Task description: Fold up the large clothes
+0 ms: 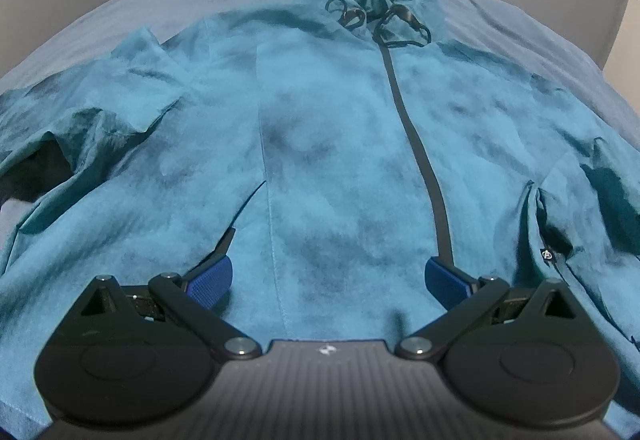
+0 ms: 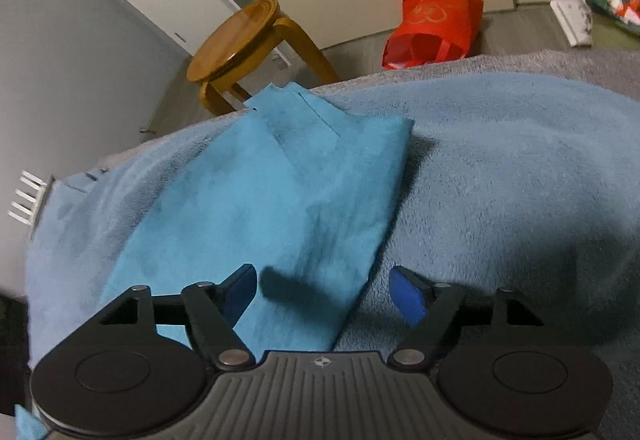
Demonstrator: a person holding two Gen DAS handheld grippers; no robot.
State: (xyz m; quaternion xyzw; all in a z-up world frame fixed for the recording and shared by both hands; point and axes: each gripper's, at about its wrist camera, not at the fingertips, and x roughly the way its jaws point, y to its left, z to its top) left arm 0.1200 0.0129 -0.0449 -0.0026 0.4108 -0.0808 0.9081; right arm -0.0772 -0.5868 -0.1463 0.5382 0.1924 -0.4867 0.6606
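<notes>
A teal jacket (image 1: pixel 320 144) lies front-up on a blue blanketed bed (image 1: pixel 520 40). The left gripper (image 1: pixel 328 276) hovers open over its hem, and the right gripper (image 2: pixel 322 292) stands open astride one sleeve (image 2: pixel 280 200), pinching nothing. If the right closes off-centre it may catch the blanket too.

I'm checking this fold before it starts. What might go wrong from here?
The right tongs stand open over the sleeve edge; closing there may pinch the blanket too. The loose drawcords might get trapped in a fold. The bunched far sleeve could fold in creased.
</notes>
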